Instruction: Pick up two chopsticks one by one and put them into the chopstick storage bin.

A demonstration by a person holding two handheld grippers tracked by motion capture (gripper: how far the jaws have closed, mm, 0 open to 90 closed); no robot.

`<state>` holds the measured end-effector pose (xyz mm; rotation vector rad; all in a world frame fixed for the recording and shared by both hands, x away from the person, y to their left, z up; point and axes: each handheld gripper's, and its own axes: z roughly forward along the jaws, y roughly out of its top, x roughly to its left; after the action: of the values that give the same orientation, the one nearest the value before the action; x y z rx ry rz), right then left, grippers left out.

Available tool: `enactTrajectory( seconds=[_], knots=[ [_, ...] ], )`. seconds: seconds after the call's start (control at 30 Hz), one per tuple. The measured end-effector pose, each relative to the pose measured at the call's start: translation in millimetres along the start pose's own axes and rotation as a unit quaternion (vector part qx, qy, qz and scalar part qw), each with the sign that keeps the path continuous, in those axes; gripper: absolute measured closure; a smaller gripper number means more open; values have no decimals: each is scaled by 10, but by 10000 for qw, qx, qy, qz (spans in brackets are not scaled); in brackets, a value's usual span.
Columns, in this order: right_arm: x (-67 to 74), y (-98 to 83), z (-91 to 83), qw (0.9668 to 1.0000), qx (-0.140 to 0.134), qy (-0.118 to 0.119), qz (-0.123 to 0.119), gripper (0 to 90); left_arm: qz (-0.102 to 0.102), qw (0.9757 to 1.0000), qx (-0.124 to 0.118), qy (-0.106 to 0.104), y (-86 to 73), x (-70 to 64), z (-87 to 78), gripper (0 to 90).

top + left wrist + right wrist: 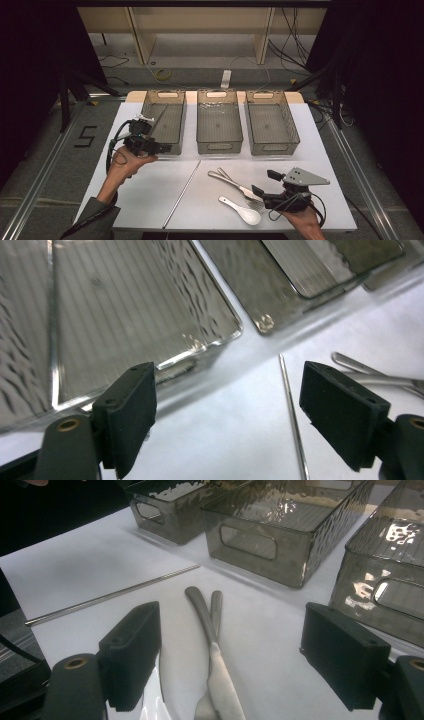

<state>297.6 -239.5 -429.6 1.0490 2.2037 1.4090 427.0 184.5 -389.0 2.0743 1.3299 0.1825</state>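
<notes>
White spoon (243, 210) beside right tool (263, 185).

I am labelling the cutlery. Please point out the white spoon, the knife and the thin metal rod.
white spoon (248, 215), high view, on its bowl.
knife (220, 677), right gripper view, on its blade.
thin metal rod (181, 194), high view, mid-length.

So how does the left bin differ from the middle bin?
The left bin holds a thin metal rod leaning from its floor up to the rim, while the middle bin holds nothing. The left bin has the left gripper, jaws open, right at its near corner; the middle bin has no gripper near it. Both are smoky, see-through, ribbed plastic with cut-out handles, about the same size, standing side by side.
</notes>
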Motion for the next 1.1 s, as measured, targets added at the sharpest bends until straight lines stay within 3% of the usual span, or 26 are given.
enactTrajectory(
  seconds=[0.13,0.47,0.6,0.73,1.03,1.1],
  knots=[
    [3,1,-2,10000,9,-4,-6,250,132,9997,181,-9,-56,-81,19,203],
    [0,-1,1,10000,25,5,2,250,500,9962,714,17,-231,-287,87,199],
    [0,0,-1,10000,23,-1,-3,250,519,9935,995,-171,-343,-361,150,210],
    [4,-2,-1,10000,52,7,-17,250,650,9895,1280,-154,-467,-440,209,228],
    [9,-5,7,10000,72,12,-32,251,781,9836,1602,-263,-642,-617,325,265],
    [12,-4,8,10000,78,16,-27,253,860,9813,1697,-286,-673,-645,348,301]
  ],
)
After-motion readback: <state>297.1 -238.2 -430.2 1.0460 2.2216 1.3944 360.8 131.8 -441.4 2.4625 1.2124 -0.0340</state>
